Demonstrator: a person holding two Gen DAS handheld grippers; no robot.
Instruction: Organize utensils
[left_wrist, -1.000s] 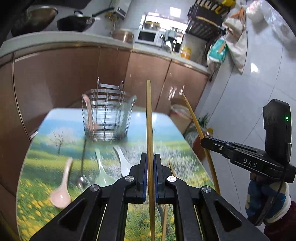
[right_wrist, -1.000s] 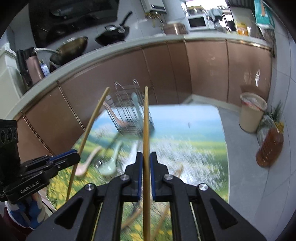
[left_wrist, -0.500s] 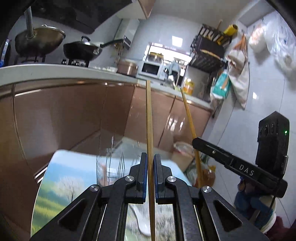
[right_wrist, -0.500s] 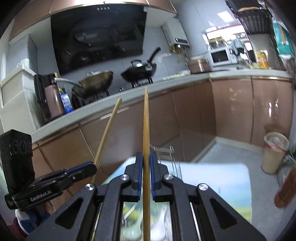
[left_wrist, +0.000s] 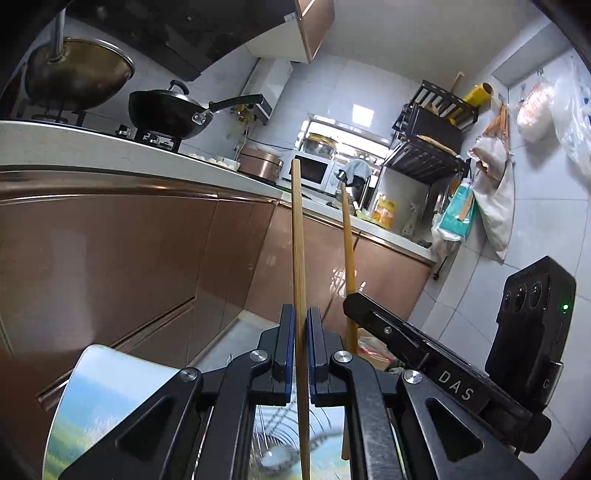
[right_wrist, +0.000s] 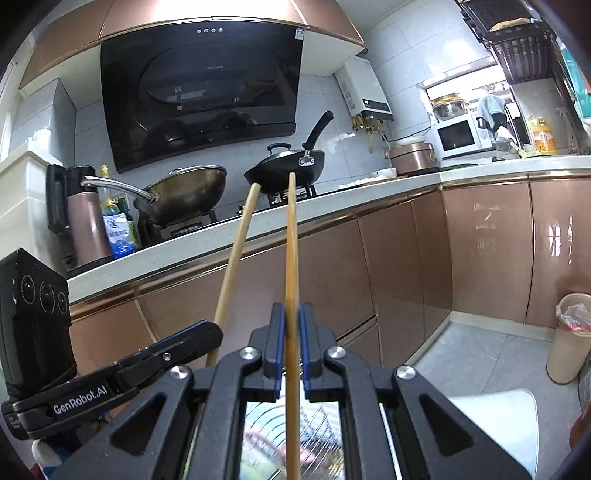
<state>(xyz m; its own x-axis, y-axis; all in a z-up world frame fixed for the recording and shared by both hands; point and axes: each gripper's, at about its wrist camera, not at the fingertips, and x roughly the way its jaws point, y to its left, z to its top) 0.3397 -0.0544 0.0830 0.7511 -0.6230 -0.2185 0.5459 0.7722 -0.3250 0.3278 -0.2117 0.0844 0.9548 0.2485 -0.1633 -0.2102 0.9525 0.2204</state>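
Observation:
My left gripper (left_wrist: 302, 321) is shut on a wooden chopstick (left_wrist: 297, 236) that stands nearly upright. My right gripper (right_wrist: 291, 317) is shut on a second wooden chopstick (right_wrist: 291, 236), also nearly upright. Each gripper shows in the other's view: the right one (left_wrist: 406, 343) beside the left, the left one (right_wrist: 184, 339) beside the right. The wire utensil basket (left_wrist: 280, 435) lies directly below both grippers, seen through the gripper frames, also in the right wrist view (right_wrist: 273, 439). The chopsticks' lower ends are hidden.
The table with a landscape print (left_wrist: 96, 398) is below. A brown cabinet front (right_wrist: 406, 258) with a white counter stands behind. A wok (right_wrist: 184, 192) and a black pan (right_wrist: 288, 166) sit on the stove. A bin (right_wrist: 569, 339) stands on the floor at right.
Both grippers have tilted upward and moved over the basket. The table and loose spoons have dropped out of view. The chopsticks now stand nearly upright and close together.

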